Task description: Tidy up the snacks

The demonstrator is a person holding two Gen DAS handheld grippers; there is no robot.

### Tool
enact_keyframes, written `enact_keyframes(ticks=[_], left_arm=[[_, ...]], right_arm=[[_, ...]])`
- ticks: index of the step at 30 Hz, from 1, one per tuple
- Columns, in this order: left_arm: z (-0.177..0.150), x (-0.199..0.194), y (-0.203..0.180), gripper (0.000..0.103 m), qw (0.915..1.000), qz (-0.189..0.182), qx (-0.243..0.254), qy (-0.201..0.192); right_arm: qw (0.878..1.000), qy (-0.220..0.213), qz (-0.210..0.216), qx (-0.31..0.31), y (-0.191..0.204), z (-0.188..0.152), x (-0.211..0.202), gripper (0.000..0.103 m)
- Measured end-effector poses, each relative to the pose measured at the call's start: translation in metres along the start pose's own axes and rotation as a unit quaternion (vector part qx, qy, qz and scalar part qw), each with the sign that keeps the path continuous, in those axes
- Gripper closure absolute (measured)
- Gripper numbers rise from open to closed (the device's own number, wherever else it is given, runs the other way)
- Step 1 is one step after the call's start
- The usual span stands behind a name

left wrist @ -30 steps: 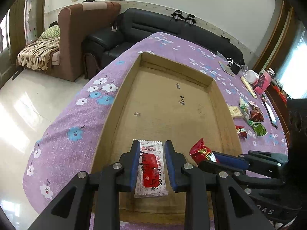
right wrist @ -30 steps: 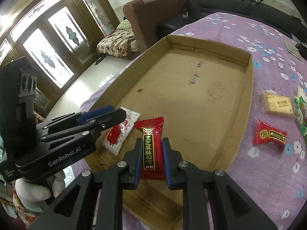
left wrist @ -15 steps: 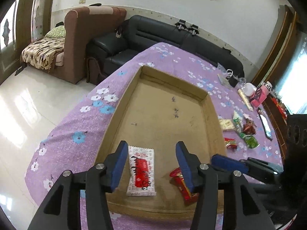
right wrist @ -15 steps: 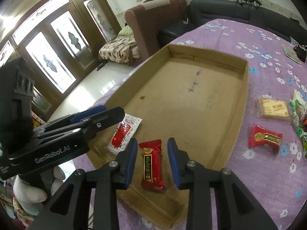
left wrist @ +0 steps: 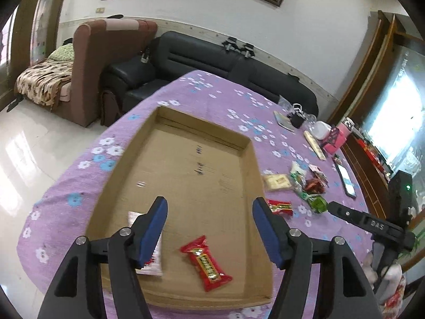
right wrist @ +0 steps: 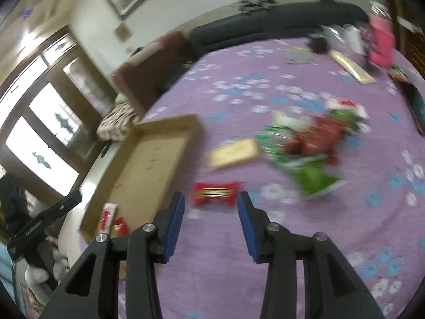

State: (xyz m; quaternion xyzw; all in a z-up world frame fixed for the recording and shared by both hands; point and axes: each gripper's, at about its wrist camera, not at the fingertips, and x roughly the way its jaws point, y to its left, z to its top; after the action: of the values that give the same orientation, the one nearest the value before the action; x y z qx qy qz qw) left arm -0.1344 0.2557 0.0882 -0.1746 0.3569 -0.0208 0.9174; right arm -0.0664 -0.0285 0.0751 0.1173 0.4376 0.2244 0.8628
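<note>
Indoors, purple floral tablecloth (left wrist: 87,204), cardboard tray (left wrist: 255,178), black sofa (left wrist: 202,58), glossy floor (left wrist: 21,143).

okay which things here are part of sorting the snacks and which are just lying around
Part of the job: cardboard tray, red snack and white packet inside it, loose red candy, cracker pack, green and red snack pile.

Just lying about: phone, pink box.

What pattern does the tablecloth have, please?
The tablecloth is purple with white and blue flowers, clearest in the left wrist view.
</note>
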Motion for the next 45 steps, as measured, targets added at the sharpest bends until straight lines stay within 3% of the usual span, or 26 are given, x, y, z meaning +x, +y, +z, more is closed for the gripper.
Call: enact_keyframes(ticks=[4, 7, 10, 16, 19, 21, 27, 28, 30, 34, 36, 41, 42, 45], left_arm=[[-0.003, 0.002, -0.011, 0.033, 0.9998, -0.01, 0.014, 0.007], [-0.005, 0.0, -0.02, 0.033, 0.9995, -0.013, 0.028, 0.01], [-0.006, -0.004, -0.024, 0.03, 0.9992, -0.018, 0.034, 0.009], [-0.009, -0.005, -0.03, 0.029, 0.9985, -0.021, 0.049, 0.011], [-0.01, -0.002, -0.035, 0.028, 0.9981, -0.027, 0.053, 0.015], [-0.011, 0.0, -0.038, 0.028, 0.9978, -0.032, 0.055, 0.017], [-0.014, 0.004, -0.059, 0.028, 0.9948, -0.062, 0.075, 0.031], [-0.014, 0.005, -0.064, 0.028, 0.9939, -0.065, 0.083, 0.033], [-0.01, 0.007, -0.077, 0.028, 0.9917, -0.072, 0.1, 0.036], [0.005, 0.03, -0.11, 0.022, 0.9853, -0.065, 0.149, 0.053], [0.007, 0.042, -0.121, 0.022, 0.9832, -0.059, 0.159, 0.068], [-0.014, 0.06, -0.152, 0.022, 0.9742, -0.09, 0.185, 0.092], [-0.018, 0.065, -0.158, 0.022, 0.9705, -0.091, 0.202, 0.096], [-0.028, 0.097, -0.178, 0.023, 0.9469, -0.066, 0.287, 0.129]], right_arm=[[1.0, 0.013, -0.006, -0.018, -0.002, 0.001, 0.011, 0.061], [0.996, 0.028, -0.024, -0.083, 0.015, 0.005, 0.037, 0.052], [0.988, 0.03, -0.055, -0.143, 0.029, 0.009, 0.062, 0.051], [0.989, 0.064, -0.01, -0.136, 0.03, 0.016, 0.094, 0.051], [0.985, 0.081, -0.011, -0.15, 0.035, 0.008, 0.1, 0.051], [0.982, 0.089, -0.032, -0.166, 0.04, 0.001, 0.1, 0.061], [0.988, 0.098, -0.021, -0.119, 0.029, -0.017, 0.068, 0.066], [0.988, 0.099, -0.019, -0.117, 0.027, -0.022, 0.061, 0.075], [0.986, 0.105, -0.028, -0.123, 0.023, -0.033, 0.051, 0.076], [0.983, 0.092, -0.084, -0.131, 0.005, -0.045, 0.038, 0.076], [0.989, 0.084, -0.067, -0.099, -0.011, -0.044, 0.029, 0.073], [0.993, 0.069, -0.063, -0.067, -0.034, -0.042, 0.016, 0.068], [0.994, 0.067, -0.061, -0.064, -0.036, -0.041, 0.015, 0.068], [0.995, 0.057, -0.059, -0.051, -0.044, -0.034, 0.01, 0.065]])
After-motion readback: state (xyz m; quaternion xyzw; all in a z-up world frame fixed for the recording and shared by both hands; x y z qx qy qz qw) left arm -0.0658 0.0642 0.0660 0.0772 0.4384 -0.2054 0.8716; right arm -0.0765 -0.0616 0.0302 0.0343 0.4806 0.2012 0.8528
